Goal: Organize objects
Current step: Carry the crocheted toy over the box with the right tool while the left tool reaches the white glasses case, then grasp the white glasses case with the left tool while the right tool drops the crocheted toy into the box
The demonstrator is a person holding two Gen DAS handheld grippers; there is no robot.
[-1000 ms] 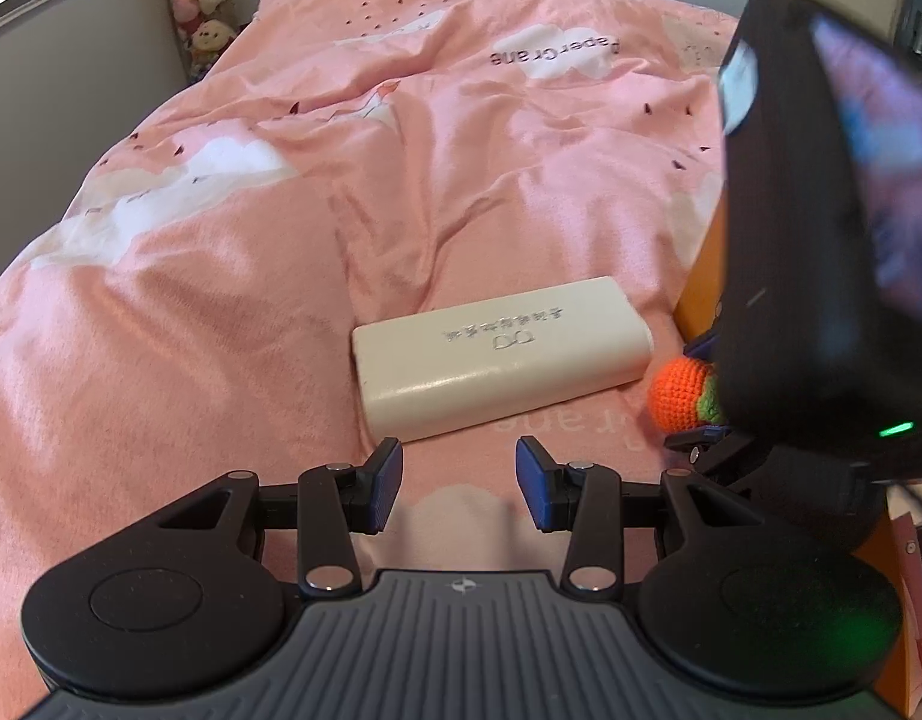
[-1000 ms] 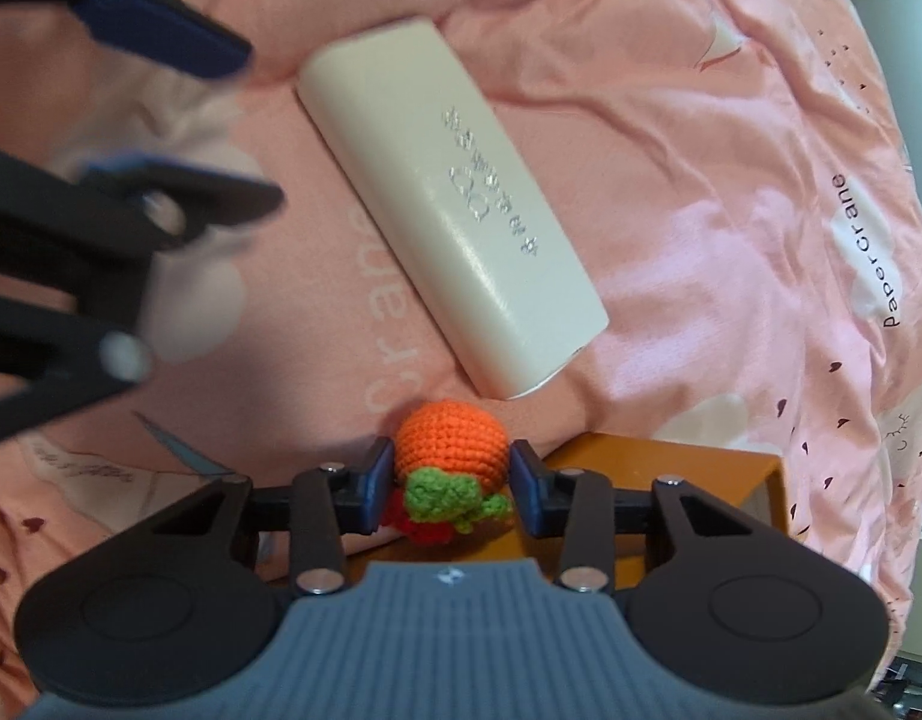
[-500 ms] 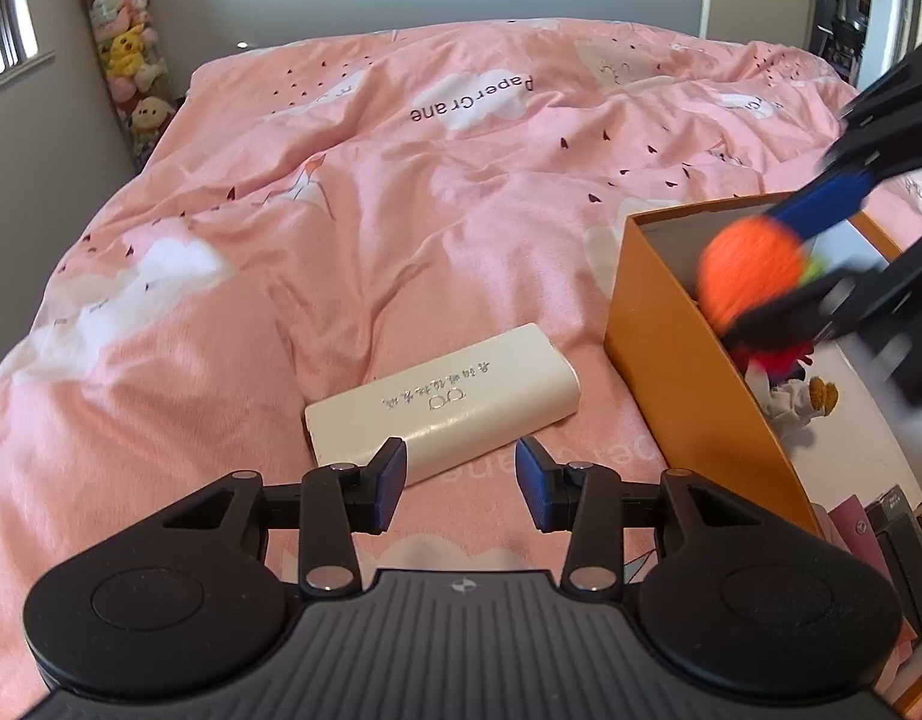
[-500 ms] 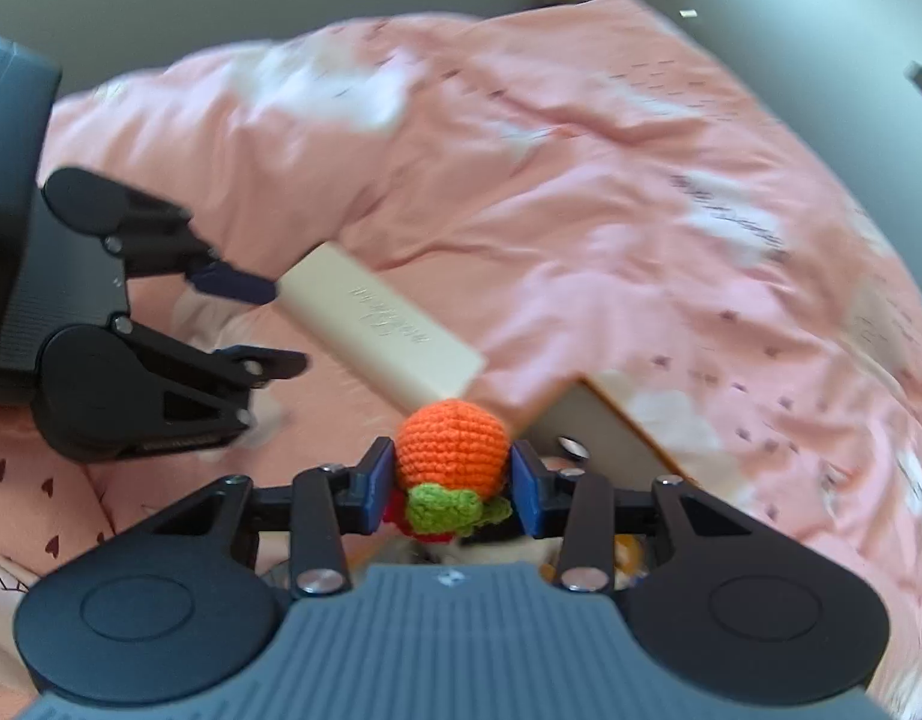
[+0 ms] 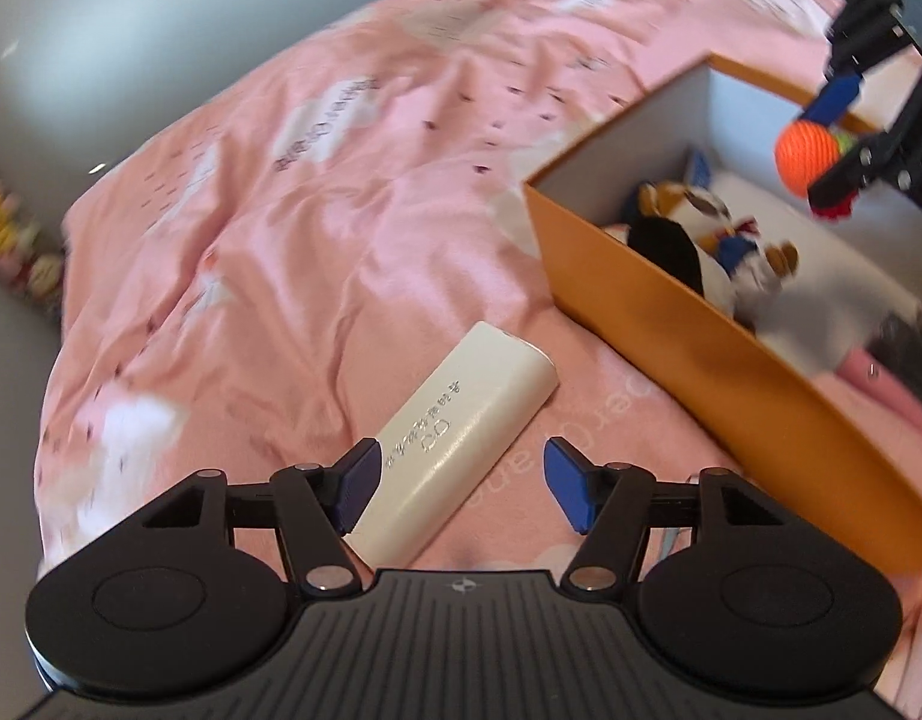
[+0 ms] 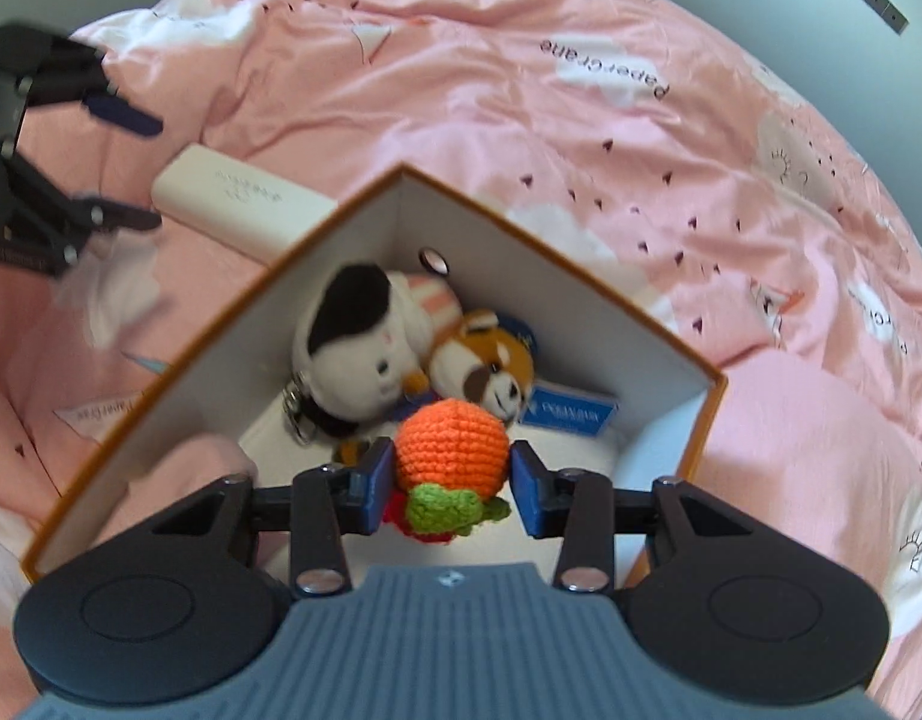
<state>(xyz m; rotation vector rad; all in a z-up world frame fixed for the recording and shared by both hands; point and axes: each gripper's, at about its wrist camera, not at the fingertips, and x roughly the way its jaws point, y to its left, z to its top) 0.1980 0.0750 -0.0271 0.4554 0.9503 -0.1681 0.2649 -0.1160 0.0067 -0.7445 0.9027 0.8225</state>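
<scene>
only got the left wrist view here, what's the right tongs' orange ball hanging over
Observer: The crocheted orange ball hangs over the open orange box, above two plush toys.
Operator: is it gripped or loose
Observer: Gripped: both pads of the right tongs press its sides.
Operator: anything else in the box
Observer: A small blue card leans against the inner wall beside the fox-like plush.
</scene>
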